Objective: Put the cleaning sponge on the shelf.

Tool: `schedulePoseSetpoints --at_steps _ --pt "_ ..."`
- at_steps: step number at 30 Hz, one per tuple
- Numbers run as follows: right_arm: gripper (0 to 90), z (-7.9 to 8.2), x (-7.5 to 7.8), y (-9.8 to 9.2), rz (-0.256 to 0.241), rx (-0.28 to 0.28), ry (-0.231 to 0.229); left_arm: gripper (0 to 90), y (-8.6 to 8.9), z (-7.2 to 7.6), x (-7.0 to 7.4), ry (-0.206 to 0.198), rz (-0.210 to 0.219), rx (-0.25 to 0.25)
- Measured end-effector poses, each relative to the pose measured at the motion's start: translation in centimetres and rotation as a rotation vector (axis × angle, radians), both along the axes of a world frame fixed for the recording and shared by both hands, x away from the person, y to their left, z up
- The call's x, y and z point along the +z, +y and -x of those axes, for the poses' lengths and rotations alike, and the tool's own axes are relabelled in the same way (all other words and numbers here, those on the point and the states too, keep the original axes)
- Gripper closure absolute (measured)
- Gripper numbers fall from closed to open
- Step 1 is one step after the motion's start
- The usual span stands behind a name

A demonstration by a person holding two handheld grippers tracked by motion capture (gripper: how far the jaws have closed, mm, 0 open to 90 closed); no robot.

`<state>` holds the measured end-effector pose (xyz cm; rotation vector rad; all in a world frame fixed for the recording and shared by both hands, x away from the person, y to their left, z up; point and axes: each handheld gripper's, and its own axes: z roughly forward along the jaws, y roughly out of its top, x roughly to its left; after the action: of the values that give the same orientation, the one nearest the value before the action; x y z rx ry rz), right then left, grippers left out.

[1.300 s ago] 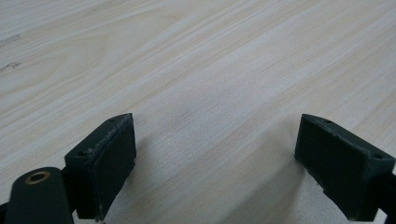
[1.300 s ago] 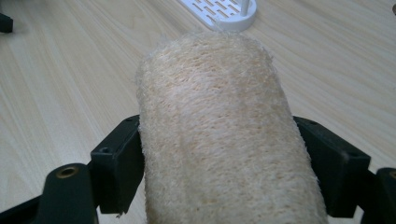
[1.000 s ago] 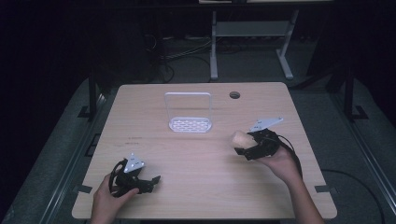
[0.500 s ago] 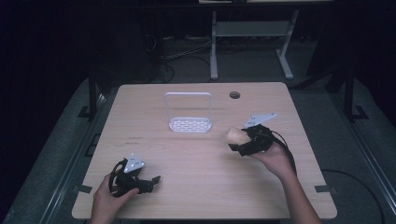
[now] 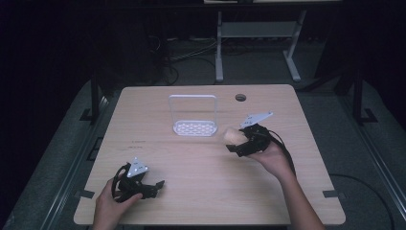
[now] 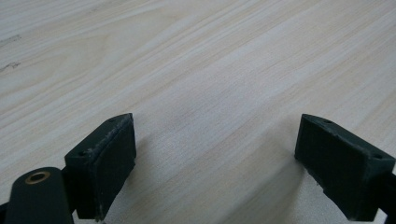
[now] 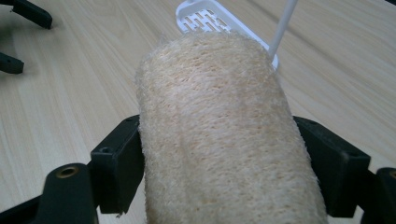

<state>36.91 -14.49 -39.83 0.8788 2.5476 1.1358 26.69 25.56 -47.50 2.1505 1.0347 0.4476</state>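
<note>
- The right tool (image 5: pixel 235 142) sits right of centre in the high view, held above the counter (image 5: pixel 191 201) by the person's right hand (image 5: pixel 273 158), and it is clamped on the loofah (image 5: pixel 232 135).
- In the right gripper view the loofah (image 7: pixel 219 135) is a pale, fibrous cylinder in the middle of the frame. One black jaw presses each of its sides, and its far end reaches up and away from the camera, past the jaw tips.
- The loofah is held off the counter, just to the lower right of the white rack (image 5: pixel 194 116) in the high view. Whether the two touch I cannot tell.
- In the right gripper view the white rack (image 7: pixel 205 16) shows at the top centre behind the loofah, with a slotted base and a thin white rod rising from it.
- The left tool (image 5: pixel 155 187) is at the lower left of the high view, low over the counter in the person's left hand (image 5: pixel 112 203), well apart from the loofah.
- In the left gripper view the left tool (image 6: pixel 215 154) has its jaws wide apart, with bare wood between them.
- Count: one loofah, one white rack, two tools, one counter.
- A small dark round hole (image 5: pixel 240 97) lies in the counter's upper right part.
</note>
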Motion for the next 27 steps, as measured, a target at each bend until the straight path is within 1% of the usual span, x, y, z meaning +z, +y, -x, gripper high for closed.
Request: schedulePoseSetpoints --at_steps 2,10,18,23,27 --pt "22.0 -0.2 0.0 0.3 0.001 0.002 0.006 11.8 0.0 0.0 0.0 -0.001 0.0 0.0" --pt "22.0 -0.7 0.1 1.2 0.001 0.009 0.004 11.8 0.0 0.0 0.0 0.001 -0.001 -0.001" --pt "22.0 -1.6 0.1 2.7 -0.004 0.014 0.002 11.8 0.0 0.0 0.0 0.001 0.0 -0.001" --pt "22.0 -2.0 0.1 3.4 0.001 0.02 0.002 11.8 0.0 0.0 0.0 0.001 0.001 -0.001" --pt "22.0 -2.4 0.2 4.3 0.004 0.018 -0.002 11.8 0.0 0.0 0.0 -0.001 0.001 0.0"
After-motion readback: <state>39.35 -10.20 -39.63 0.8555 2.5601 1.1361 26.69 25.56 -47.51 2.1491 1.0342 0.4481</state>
